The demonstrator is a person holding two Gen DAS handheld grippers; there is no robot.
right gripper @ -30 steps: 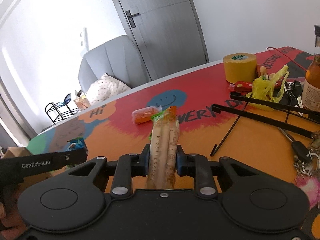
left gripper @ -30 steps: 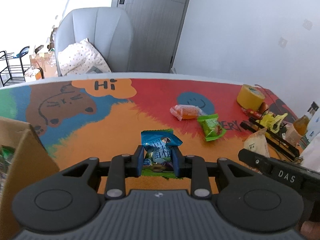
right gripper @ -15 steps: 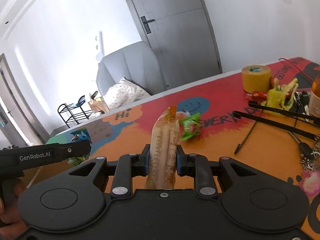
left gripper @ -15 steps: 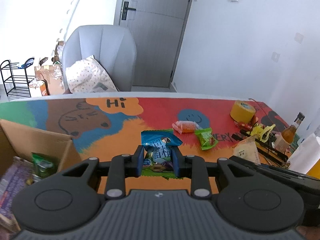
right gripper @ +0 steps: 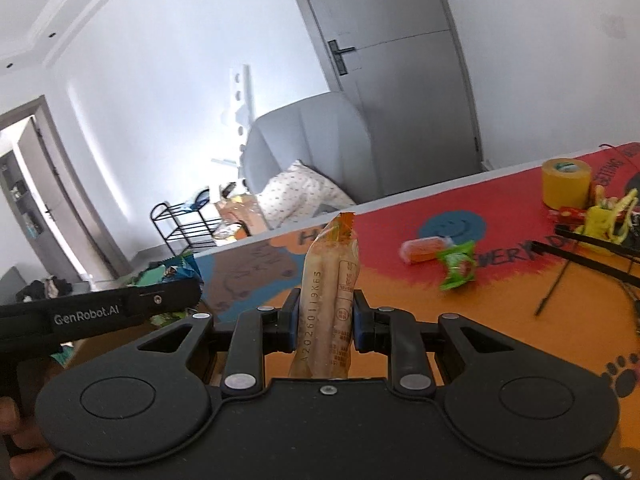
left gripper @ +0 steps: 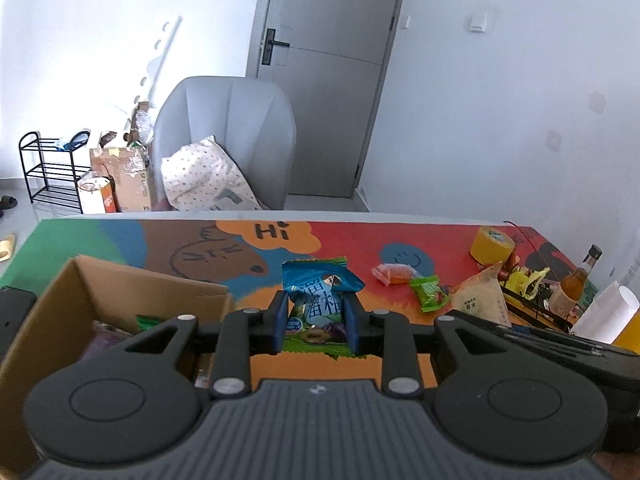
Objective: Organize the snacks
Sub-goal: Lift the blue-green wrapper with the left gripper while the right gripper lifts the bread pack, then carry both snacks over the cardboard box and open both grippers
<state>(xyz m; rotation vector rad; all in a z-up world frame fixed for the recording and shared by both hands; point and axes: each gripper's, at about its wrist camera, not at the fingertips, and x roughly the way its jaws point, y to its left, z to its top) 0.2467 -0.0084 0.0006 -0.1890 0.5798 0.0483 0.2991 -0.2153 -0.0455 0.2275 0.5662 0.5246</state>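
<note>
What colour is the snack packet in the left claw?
Blue with a green bottom edge; the snack packet shows best in the left wrist view.

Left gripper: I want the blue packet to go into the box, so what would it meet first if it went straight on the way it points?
Likely the bare tabletop beyond the blue packet in the left gripper; the cardboard box sits off to its left. Depth is unclear.

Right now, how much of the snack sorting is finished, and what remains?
Partly done. The cardboard box already holds some packets. In hand: the left gripper grips a blue snack bag, and the right gripper grips an orange stick pack. Left on the table: an orange packet, a green packet and a beige triangular packet.
</note>
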